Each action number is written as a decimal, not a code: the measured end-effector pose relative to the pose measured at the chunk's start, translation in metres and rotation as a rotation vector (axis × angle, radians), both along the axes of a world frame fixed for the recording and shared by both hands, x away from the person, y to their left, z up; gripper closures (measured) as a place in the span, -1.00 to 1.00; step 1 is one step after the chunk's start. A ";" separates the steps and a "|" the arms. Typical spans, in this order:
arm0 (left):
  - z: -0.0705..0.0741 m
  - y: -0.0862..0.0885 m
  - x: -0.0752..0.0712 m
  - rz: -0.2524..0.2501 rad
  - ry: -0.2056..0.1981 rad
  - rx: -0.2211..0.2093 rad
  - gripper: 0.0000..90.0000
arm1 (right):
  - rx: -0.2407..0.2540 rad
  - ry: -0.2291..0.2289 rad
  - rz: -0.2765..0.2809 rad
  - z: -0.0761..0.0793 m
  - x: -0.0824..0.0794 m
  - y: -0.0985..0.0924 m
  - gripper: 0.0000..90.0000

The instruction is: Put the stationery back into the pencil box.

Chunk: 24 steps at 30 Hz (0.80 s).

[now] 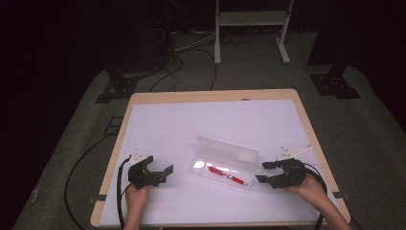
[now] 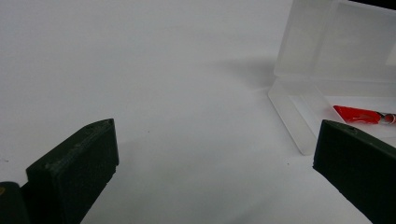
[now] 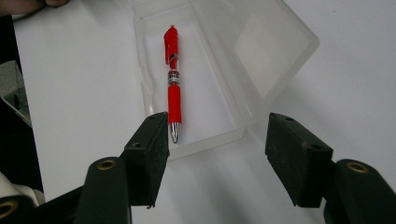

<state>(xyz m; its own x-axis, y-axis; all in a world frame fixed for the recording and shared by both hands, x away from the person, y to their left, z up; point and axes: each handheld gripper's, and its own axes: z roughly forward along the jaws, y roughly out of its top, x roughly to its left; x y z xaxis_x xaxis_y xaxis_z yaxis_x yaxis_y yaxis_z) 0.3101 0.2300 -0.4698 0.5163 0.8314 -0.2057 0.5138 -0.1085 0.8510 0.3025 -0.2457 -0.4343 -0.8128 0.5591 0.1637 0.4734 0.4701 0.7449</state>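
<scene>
The pen [image 3: 172,79] lies in the open case [image 3: 261,56], just ahead of the right tongs [image 3: 217,142], which stand wide and empty. Left tongs [image 2: 215,154] wide too, case to their right. Judged next: swing the lid down squarely, bracing the base

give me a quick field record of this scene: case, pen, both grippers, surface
case: clear plastic case, lid open, lying on the table
pen: red pen inside the case tray, tip toward the right gripper
left gripper: left gripper open, nothing between its jaws, left of the case
right gripper: right gripper open, nothing between its jaws, at the case's right end
surface: white sheet on a wooden table
</scene>
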 end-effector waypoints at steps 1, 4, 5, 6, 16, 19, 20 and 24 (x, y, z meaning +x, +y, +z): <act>0.000 0.000 0.000 0.000 0.000 0.000 -1.00 | 0.001 0.000 -0.002 0.000 0.000 -0.001 -0.14; 0.000 0.000 0.000 0.000 0.000 0.001 -1.00 | 0.000 -0.001 -0.010 -0.001 -0.001 -0.004 -0.15; 0.000 0.000 0.000 0.000 0.000 0.001 -1.00 | 0.002 0.001 -0.013 -0.001 -0.002 -0.005 -0.15; 0.000 0.000 0.000 0.000 0.000 0.001 -1.00 | 0.002 -0.003 -0.013 -0.001 -0.002 -0.006 -0.16; 0.000 0.000 0.000 0.000 0.000 0.001 -1.00 | 0.006 -0.002 -0.039 -0.003 -0.005 -0.018 -0.17; 0.000 0.000 0.000 -0.001 0.000 0.002 -1.00 | 0.006 -0.001 -0.042 -0.004 -0.006 -0.020 -0.17; 0.000 0.000 0.000 -0.001 0.000 0.002 -1.00 | 0.006 0.002 -0.045 -0.004 -0.007 -0.022 -0.17; 0.000 0.000 0.000 -0.001 0.000 0.002 -1.00 | 0.004 0.003 -0.054 -0.007 -0.008 -0.026 -0.17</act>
